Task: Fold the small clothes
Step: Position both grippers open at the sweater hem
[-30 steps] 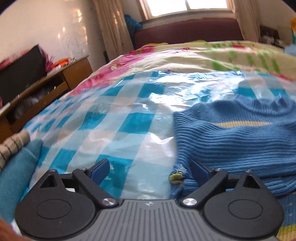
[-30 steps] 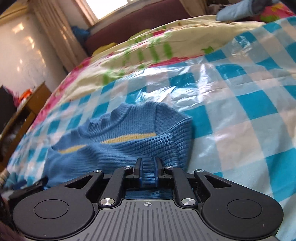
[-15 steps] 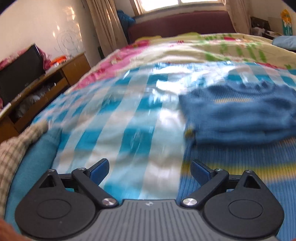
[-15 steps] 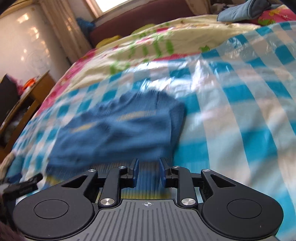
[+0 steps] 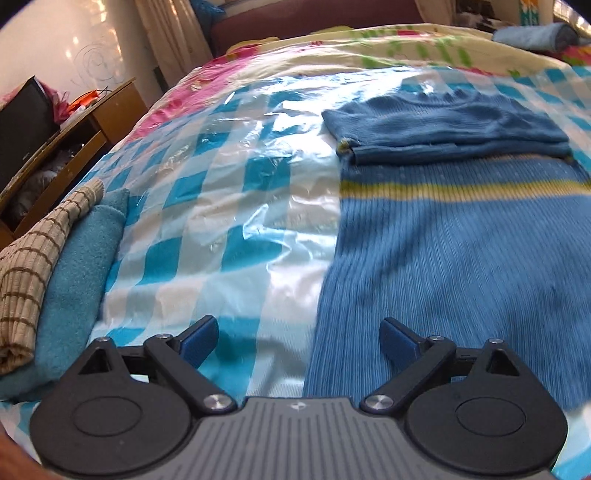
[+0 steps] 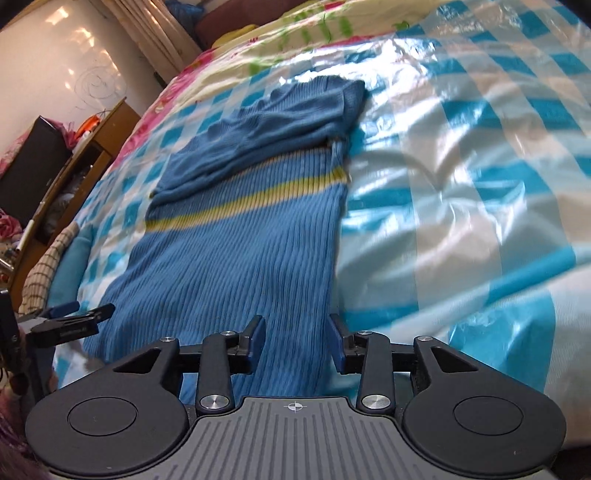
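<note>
A blue ribbed knit sweater [image 5: 461, 251] with a yellow stripe lies flat on the checked plastic sheet, its upper part folded down across the chest [image 6: 266, 129]. My left gripper [image 5: 297, 341] hangs wide open over the sweater's near left edge, nothing between its blue pads. My right gripper [image 6: 297, 341] hovers over the sweater's near right edge [image 6: 325, 295]; its jaws are opening and hold nothing. The left gripper's fingers [image 6: 70, 321] show at the left of the right wrist view.
A folded teal towel [image 5: 77, 273] with a beige checked cloth [image 5: 33, 258] on it lies at the sheet's left. A wooden desk [image 5: 92, 122] with a dark box stands left of the bed. A floral quilt [image 5: 369, 48] and a rolled blue item [image 5: 535, 35] lie beyond.
The right gripper let go of the folded-over sweater edge and opened. Both grippers drew back toward the near hem, so more of the sweater's body shows.
</note>
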{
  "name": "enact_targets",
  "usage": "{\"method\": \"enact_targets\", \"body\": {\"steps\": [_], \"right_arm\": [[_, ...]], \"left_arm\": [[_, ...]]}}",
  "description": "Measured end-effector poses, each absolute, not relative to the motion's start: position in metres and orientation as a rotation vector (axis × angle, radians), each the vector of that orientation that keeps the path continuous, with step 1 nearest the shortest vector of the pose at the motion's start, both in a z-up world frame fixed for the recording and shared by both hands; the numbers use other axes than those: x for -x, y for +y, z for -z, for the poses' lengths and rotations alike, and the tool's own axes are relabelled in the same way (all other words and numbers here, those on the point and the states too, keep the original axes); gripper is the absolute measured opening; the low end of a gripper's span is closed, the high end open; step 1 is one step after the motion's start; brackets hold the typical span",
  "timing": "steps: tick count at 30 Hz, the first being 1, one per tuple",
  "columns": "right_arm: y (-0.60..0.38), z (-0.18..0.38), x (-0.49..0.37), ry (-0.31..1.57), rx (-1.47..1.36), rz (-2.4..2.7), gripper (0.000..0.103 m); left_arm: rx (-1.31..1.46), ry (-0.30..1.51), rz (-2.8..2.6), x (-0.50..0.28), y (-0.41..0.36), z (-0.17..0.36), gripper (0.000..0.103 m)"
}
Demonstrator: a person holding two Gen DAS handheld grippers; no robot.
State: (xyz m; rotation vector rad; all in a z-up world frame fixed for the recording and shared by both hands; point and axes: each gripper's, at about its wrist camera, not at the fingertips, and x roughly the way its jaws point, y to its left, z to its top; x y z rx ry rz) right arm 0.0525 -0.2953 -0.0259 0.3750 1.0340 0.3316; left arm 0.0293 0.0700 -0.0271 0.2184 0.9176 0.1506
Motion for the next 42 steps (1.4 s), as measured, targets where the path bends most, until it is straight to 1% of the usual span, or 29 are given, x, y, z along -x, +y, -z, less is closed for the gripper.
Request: {"method": "enact_targets", "body": {"steps": [2,7,9,10,12,13,15,18,21,29,31,32,36,38,39,40,41,42], "right_arm": [[-0.298,0.029,-0.048,1.044,-0.404,-0.334,0.036],[-0.299,0.033,-0.040,1.058,-0.441,-0.334,0.036],[-0.297,0.033,-0.039,1.060,-0.439,-0.336,0.036],[-0.295,0.034,-0.039,1.061,-0.439,-0.337,0.036],[-0.294,0.036,-0.040,1.067,-0.440,-0.333,0.036],[-0.294,0.037,-0.040,1.070,-0.443,-0.332,0.036],[-0.294,0.038,-0.040,1.071,-0.447,-0.338,0.037],[-0.295,0.038,-0.039,1.072,-0.456,-0.346,0.037],[-0.297,0.040,-0.039,1.073,-0.470,-0.344,0.036],[-0.301,0.039,-0.035,1.065,-0.503,-0.338,0.036],[-0.303,0.038,-0.033,1.068,-0.497,-0.331,0.036],[-0.302,0.039,-0.033,1.074,-0.489,-0.326,0.036],[-0.298,0.042,-0.034,1.084,-0.478,-0.326,0.036],[-0.297,0.044,-0.036,1.092,-0.502,-0.337,0.037],[-0.297,0.044,-0.036,1.092,-0.510,-0.338,0.035],[-0.297,0.045,-0.037,1.094,-0.517,-0.340,0.029],[-0.298,0.046,-0.037,1.096,-0.530,-0.342,0.021],[-0.299,0.047,-0.037,1.099,-0.547,-0.343,0.017]], "left_arm": [[-0.212,0.924,-0.142,-0.028,0.072,0.025,0.098],[-0.199,0.948,-0.092,-0.025,0.077,0.022,0.089],[-0.195,0.952,-0.072,-0.024,0.078,0.021,0.080],[-0.191,0.954,-0.061,-0.023,0.078,0.021,0.077],[-0.179,0.962,-0.040,-0.023,0.077,0.020,0.066],[-0.174,0.966,-0.028,-0.023,0.076,0.019,0.062],[-0.171,0.974,-0.003,-0.022,0.073,0.018,0.051],[-0.169,0.986,0.021,-0.022,0.072,0.019,0.047],[-0.138,0.998,0.032,-0.024,0.076,0.020,0.045],[-0.105,1.017,0.043,-0.025,0.078,0.021,0.044],[-0.098,1.021,0.052,-0.025,0.077,0.021,0.041],[-0.090,1.024,0.059,-0.025,0.077,0.020,0.039],[-0.057,1.031,0.095,-0.022,0.076,0.016,0.037],[-0.053,1.036,0.102,-0.021,0.076,0.017,0.034],[-0.047,1.037,0.104,-0.020,0.076,0.017,0.033],[-0.036,1.040,0.104,-0.021,0.077,0.016,0.032],[-0.022,1.046,0.103,-0.021,0.079,0.016,0.030],[-0.007,1.051,0.103,-0.022,0.081,0.016,0.027]]}}
